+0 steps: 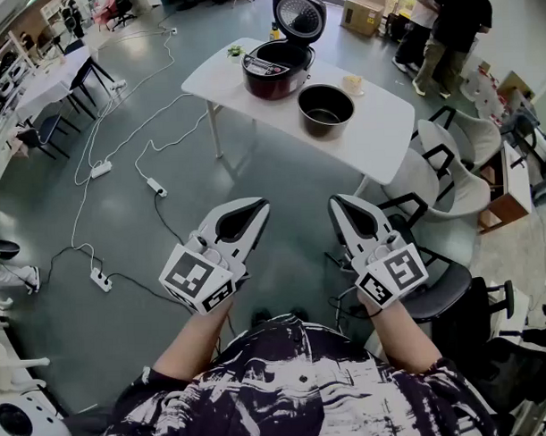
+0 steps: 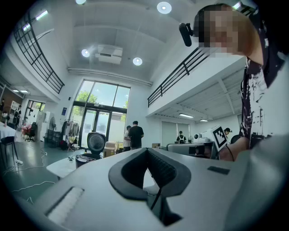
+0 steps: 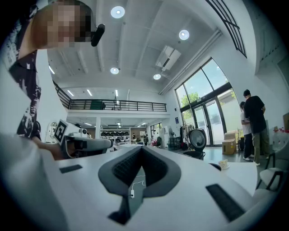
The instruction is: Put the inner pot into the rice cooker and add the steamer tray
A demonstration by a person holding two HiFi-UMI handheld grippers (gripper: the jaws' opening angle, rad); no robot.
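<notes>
Patterned black-and-white shirt (image 1: 297,382) fills the bottom centre of the head view, with both forearms reaching up-frame. Left gripper (image 1: 257,206) sits lower centre-left, level over the grey floor (image 1: 123,263); its jaws are pressed together at the tips with nothing between them. Right gripper (image 1: 337,203) is just right of it and apart from it; jaws likewise pressed together, empty. Both are well short of the white desk (image 1: 386,128) at upper centre.

On the desk, left to right:
- Rice cooker (image 1: 272,74): dark body, lid (image 1: 299,15) standing open upright at the back, cavity dark, contents not readable.
- Inner pot (image 1: 325,108): round, black inside with a pale metal rim, upright and empty. It stands on the desk just right and down-frame of the cooker, not in it and not touching it.
- Small pale item (image 1: 351,83) near the pot, too small to tell.

White power strips (image 1: 156,186) with cables lie on the floor at left. Chairs (image 1: 469,192) stand right of the desk.
</notes>
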